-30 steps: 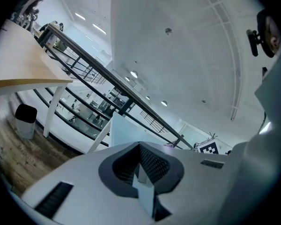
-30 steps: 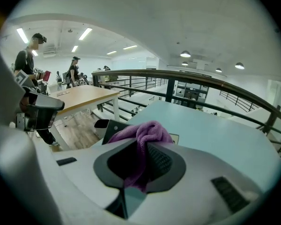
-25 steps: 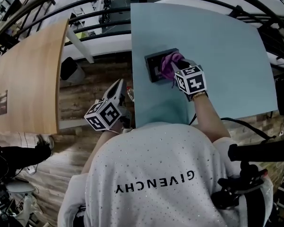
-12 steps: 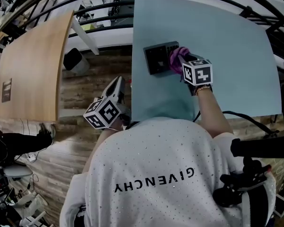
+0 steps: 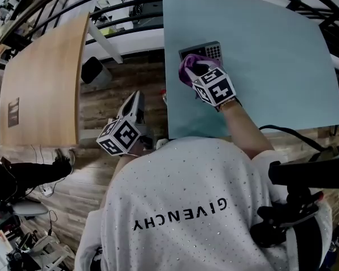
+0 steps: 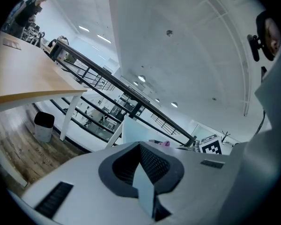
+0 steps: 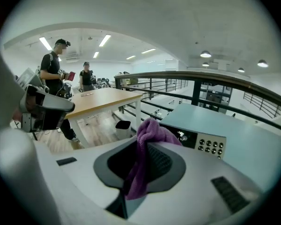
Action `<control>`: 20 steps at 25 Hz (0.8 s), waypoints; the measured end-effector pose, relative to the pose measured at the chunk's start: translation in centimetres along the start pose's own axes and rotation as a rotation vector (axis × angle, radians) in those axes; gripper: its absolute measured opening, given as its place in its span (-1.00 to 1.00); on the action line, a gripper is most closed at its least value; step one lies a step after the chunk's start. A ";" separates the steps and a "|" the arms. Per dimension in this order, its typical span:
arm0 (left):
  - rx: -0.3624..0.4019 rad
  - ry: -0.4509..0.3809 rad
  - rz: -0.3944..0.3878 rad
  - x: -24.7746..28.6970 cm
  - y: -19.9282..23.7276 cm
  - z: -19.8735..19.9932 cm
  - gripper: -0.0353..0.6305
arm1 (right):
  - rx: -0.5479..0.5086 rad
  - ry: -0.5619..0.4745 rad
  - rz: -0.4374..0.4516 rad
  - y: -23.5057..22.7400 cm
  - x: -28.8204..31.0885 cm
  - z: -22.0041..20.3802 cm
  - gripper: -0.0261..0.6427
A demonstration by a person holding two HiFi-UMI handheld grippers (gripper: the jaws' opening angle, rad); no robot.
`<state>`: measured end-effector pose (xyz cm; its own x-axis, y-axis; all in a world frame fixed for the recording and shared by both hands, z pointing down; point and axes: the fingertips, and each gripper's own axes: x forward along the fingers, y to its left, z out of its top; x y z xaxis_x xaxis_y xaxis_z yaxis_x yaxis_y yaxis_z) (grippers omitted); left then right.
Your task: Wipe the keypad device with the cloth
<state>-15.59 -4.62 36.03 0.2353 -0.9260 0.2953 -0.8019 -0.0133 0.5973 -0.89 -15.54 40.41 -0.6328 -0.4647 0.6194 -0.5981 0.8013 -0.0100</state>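
The dark keypad device (image 5: 206, 52) lies near the left edge of the pale blue table (image 5: 271, 66); its row of round buttons (image 7: 210, 146) shows in the right gripper view. My right gripper (image 5: 196, 72) is shut on a purple cloth (image 5: 189, 66), which rests over the device's left part. The cloth (image 7: 145, 158) hangs bunched between the jaws. My left gripper (image 5: 137, 107) is held off the table's left side, above the wooden floor, jaws shut with nothing between them (image 6: 147, 184).
A wooden table (image 5: 39, 78) stands at the left with a dark bin (image 5: 91, 70) beside it. Black railings (image 5: 101, 16) run behind both tables. Two people (image 7: 56, 78) stand far off in the right gripper view.
My right gripper and the cloth slid left across the device, from its right part to its left, uncovering the buttons. The head view shifted. The left gripper stayed low at the left.
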 end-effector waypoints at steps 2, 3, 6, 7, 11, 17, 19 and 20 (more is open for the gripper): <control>0.003 0.010 -0.002 -0.4 0.6 0.3 -0.89 | -0.023 0.014 -0.005 1.0 0.5 0.1 -0.76; 0.004 0.014 -0.002 -0.5 0.9 0.4 -0.89 | -0.023 0.017 -0.008 1.3 0.6 0.1 -0.76; 0.007 0.013 -0.004 -0.7 1.1 1.0 -0.89 | 0.002 0.013 -0.017 1.2 0.6 0.3 -0.76; 0.008 0.012 -0.005 -0.7 1.2 1.0 -0.89 | 0.013 0.011 -0.021 1.0 0.6 0.2 -0.76; 0.010 0.020 -0.020 -0.2 0.8 1.0 -0.89 | 0.055 0.012 -0.061 -0.8 0.0 -0.3 -0.76; 0.009 0.029 -0.023 0.6 -0.5 0.7 -0.89 | 0.196 -0.006 -0.140 -5.7 -2.1 -1.7 -0.76; 0.010 0.032 -0.024 0.9 -0.7 0.4 -0.89 | 0.243 -0.015 -0.163 -7.2 -2.7 -2.2 -0.76; 0.011 0.034 -0.025 0.9 -0.7 0.3 -0.89 | 0.259 -0.018 -0.174 -7.7 -3.0 -2.5 -0.76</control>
<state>-14.97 -5.62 35.62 0.2740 -0.9119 0.3056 -0.8013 -0.0408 0.5968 6.86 -19.42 40.64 -0.5167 -0.5950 0.6156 -0.8024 0.5873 -0.1059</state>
